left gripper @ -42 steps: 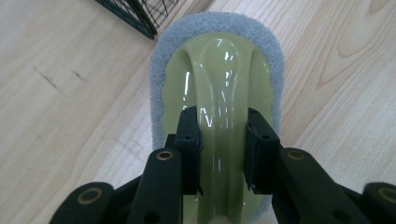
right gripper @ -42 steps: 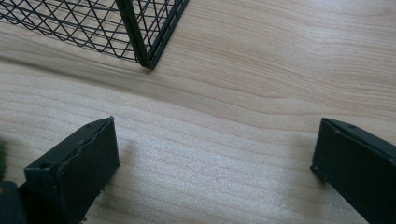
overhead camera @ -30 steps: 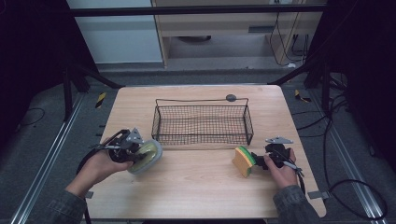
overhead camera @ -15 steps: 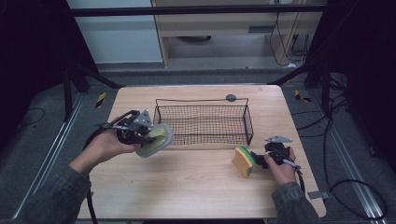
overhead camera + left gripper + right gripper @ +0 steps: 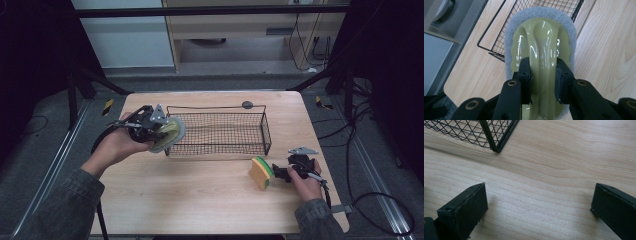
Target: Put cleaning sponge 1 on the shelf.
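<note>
Right gripper point(image 5: 280, 173) sits low on the near right of the counter point(image 5: 200, 200), fingers point(image 5: 464, 212) spread wide with bare wood between them, nothing held. The sponge point(image 5: 261, 173) (yellow body, green scour face) stands on edge just beside its tips, looks parked there so it can be picked up next; can't tell if the tips touch it

Left gripper point(image 5: 159, 131) is lifted off the counter at the near-left corner of the wire basket point(image 5: 218, 150). Fingers point(image 5: 525, 75) clenched on the raised centre ridge of the scrubber pad point(image 5: 541, 40): glossy olive plastic back, grey abrasive fleece around the rim. Gripping the ridge makes sense, it's the only narrow stiff feature; the fleece edge would just fold. Pad is tilted, nose aimed over the basket rim, so my read is it's going into the basket, not there yet

Basket is open-topped black mesh, mid-counter, looks empty. Small dark round disc point(image 5: 247, 105) on the counter past its far wall

Counter is light wood grain, matte. Beyond it: grey floor, black frame struts, cables on the right, pale cabinet fronts at the back; room is dim
</note>
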Available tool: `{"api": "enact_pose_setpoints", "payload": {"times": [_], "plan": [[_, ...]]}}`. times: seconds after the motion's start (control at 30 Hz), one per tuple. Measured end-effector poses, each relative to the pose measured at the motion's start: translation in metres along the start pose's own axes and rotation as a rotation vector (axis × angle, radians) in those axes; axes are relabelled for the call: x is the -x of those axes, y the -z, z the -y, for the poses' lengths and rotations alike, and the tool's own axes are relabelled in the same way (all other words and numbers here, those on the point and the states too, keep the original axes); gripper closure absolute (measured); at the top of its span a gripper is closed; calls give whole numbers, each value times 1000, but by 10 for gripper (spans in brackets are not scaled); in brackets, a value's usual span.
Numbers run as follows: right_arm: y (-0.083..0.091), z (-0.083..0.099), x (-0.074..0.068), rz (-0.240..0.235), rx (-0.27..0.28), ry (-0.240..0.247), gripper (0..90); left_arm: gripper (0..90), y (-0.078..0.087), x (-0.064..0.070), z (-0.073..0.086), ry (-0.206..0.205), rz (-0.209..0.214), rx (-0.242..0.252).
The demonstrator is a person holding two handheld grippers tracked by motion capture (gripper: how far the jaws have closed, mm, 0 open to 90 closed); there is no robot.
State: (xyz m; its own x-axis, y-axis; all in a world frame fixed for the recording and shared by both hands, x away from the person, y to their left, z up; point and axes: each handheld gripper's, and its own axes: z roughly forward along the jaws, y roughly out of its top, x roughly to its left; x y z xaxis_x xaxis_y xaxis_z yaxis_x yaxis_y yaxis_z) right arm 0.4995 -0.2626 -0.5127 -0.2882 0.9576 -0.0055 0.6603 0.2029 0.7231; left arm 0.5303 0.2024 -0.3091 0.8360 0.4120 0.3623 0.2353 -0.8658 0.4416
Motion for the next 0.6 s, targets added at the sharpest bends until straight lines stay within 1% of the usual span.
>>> {"api": "enact_pose_setpoints", "payload": {"times": [0.03, 0.13, 0.2, 0.23, 0.27, 0.3, 0.33, 0.4, 0.43, 0.47, 0.5, 0.53, 0.57, 0.6], "plan": [[0, 0, 0, 0, 1, -2, 7, 704, -1, -2, -1, -6, 1, -7], [0, 0, 1, -4, 1, -1, 5, 704, -3, -9, -4, -23, -13, -28], [0, 0, 1, -4, -1, -2, 6, 704, -4, -14, -8, -40, -25, -31], [1, 1, 1, 4, -2, -5, 6, 704, -3, -20, -14, -56, -50, -28], [1, 1, 1, 4, -2, -5, 6, 703, -3, -20, -14, -56, -50, -28], [2, 2, 1, 10, 0, -4, 6, 704, -3, -23, -21, -71, -77, -26], [2, 2, 1, 10, 0, -4, 6, 704, -3, -23, -21, -71, -77, -26], [3, 3, 1, 15, 0, -9, 6, 704, -6, -23, -31, -105, -105, -35], [3, 3, 1, 15, 0, -9, 6, 704, -6, -23, -31, -105, -105, -35], [3, 4, 1, 16, 3, -12, 6, 703, -10, -22, -39, -136, -119, -34], [3, 4, 1, 16, 3, -12, 6, 703, -10, -22, -39, -136, -119, -34], [3, 4, 1, 15, 3, -15, 6, 703, -12, -21, -43, -159, -121, -34], [3, 3, 1, 18, 2, -14, 6, 703, -15, -20, -50, -179, -125, -17], [3, 3, 1, 18, 2, -14, 6, 703, -15, -20, -50, -179, -125, -17]]}}
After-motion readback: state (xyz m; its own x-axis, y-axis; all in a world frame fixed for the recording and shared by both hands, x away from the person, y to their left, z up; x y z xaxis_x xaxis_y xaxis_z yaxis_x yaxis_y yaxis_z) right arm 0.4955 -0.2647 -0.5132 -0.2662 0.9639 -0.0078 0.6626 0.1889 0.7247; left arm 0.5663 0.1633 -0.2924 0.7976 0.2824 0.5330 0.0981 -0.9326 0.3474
